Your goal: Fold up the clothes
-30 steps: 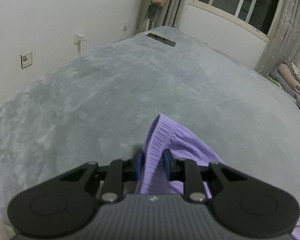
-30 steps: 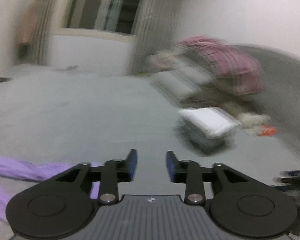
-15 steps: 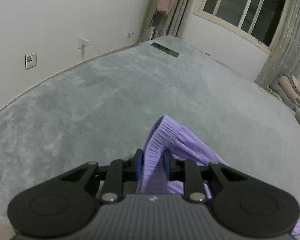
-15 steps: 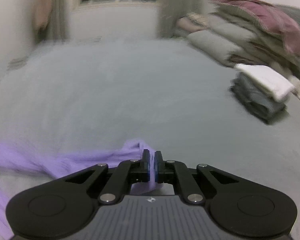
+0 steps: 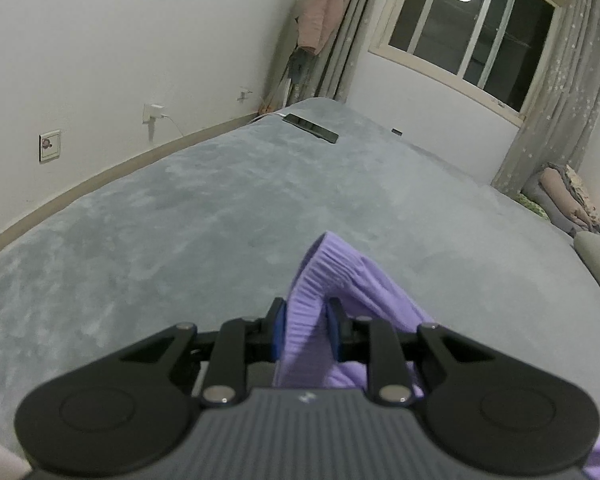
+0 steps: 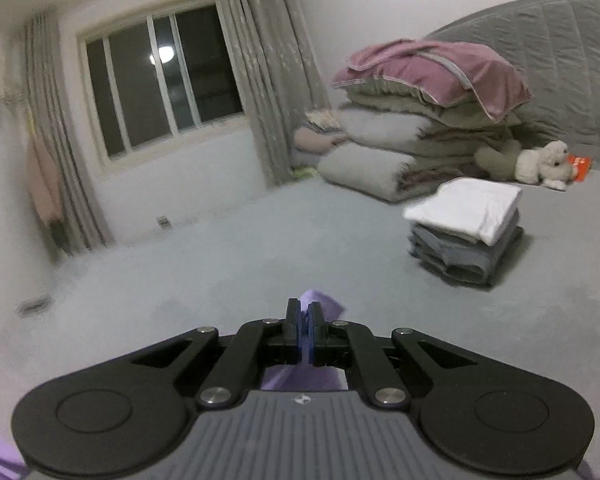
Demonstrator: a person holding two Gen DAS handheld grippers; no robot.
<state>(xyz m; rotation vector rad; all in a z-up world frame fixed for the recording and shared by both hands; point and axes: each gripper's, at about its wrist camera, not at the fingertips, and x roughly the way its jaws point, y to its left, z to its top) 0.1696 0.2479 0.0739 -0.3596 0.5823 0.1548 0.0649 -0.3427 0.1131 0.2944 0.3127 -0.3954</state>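
A: Left wrist view, lower centre: what sits between the fingers?
B: The left gripper [image 5: 306,316] pinches a ribbed band of the purple garment [image 5: 332,272]. The blue pads press the cloth from both sides; a fold stands up above the fingertips, and the rest trails to the lower right edge of the frame

A: And the setting in that view?
B: The grey bed [image 5: 220,208] fills the middle of the frame. A phone [image 5: 310,128] lies at its far end, upper centre. Sockets [image 5: 49,145] are on the wall at left, a charger [image 5: 153,113] is plugged in further right, and the window [image 5: 472,36] is at upper right with a curtain [image 5: 556,120] beside it

A: Right wrist view, lower centre: how do the fingers stand?
B: The right gripper [image 6: 304,314] has its fingers pressed nearly together, nipping a thin edge of the purple garment [image 6: 324,305]. A small tip pokes out just beyond the fingertips; more cloth shows beneath the linkage and at the lower left corner

A: What else appears there?
B: A folded stack [image 6: 466,228], white on top of grey, lies on the bed [image 6: 220,264] at centre right. Behind it, at upper right, is a bedding pile [image 6: 412,120] with a pink cover on top, and a plush toy [image 6: 540,164] to its right. The window [image 6: 160,80] is at upper left
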